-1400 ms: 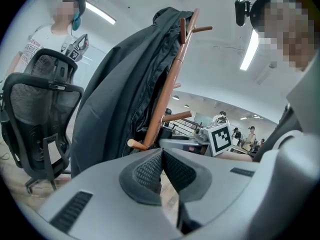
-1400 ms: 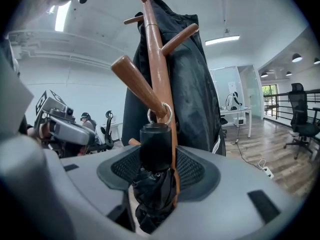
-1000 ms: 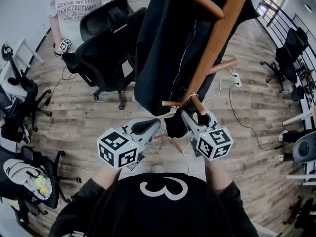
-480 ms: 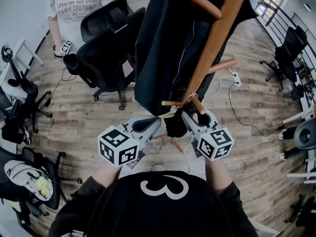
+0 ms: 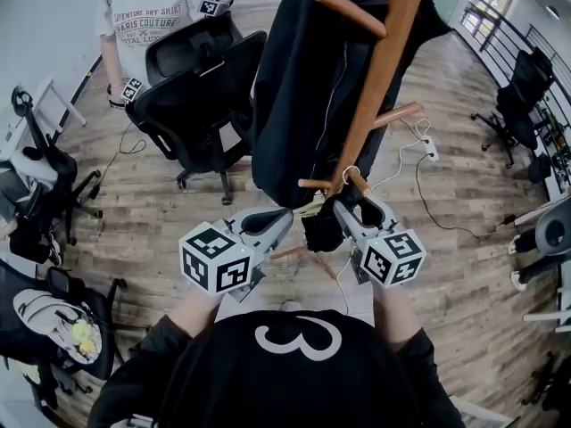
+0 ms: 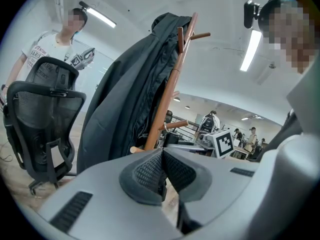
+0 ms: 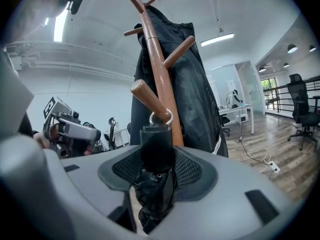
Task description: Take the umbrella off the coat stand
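The right tool [image 7: 158, 170] pinches the black handle of the folded umbrella [image 7: 157, 143], which hangs by its ring [image 7: 161, 118] on a low peg [image 7: 148, 96] of the coat stand [image 7: 161, 74]. The left tool [image 6: 162, 170] is pressed together and empty. The peg slopes upward, so I think a straight pull could catch the ring and tip the stand with its jacket [image 7: 200, 94].

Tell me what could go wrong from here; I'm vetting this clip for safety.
1. The ring is looped over the peg; pulling the umbrella down rather than along the peg could snag it and tug the coat stand.
2. The black jacket loads that stand, so a tug might tip it.
3. The left gripper is shut and empty, steadying nothing, while the right gripper holds the umbrella.
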`<state>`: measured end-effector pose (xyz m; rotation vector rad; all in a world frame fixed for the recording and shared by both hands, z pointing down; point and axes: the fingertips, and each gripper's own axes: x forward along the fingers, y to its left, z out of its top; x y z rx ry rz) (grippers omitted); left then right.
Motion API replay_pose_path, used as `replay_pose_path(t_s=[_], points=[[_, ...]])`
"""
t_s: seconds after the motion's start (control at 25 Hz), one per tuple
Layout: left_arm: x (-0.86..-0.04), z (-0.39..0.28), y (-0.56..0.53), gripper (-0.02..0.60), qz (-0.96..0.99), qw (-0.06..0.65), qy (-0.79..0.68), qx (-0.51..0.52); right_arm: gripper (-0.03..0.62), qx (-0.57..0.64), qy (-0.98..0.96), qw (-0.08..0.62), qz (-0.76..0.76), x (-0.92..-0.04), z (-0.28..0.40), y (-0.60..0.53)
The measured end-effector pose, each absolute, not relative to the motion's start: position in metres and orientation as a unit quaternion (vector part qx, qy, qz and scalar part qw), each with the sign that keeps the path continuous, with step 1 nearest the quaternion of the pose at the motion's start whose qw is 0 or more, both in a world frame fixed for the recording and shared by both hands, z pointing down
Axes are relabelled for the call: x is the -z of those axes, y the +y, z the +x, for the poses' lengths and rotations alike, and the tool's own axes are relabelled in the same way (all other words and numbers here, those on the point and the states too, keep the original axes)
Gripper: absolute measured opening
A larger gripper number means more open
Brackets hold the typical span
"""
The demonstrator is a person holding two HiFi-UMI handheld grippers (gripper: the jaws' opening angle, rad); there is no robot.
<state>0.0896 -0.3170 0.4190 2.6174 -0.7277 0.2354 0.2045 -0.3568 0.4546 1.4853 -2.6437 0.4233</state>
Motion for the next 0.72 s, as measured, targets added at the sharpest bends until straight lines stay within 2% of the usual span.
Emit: replay_pose_path(t_s=[0.72], points=[[-0.402, 0.083, -0.288, 0.015, 0.944, 0.209, -0.233, -0.101, 0.206, -0.133, -0.843, 0.016, 0.520, -0.427, 0.204, -0.328]])
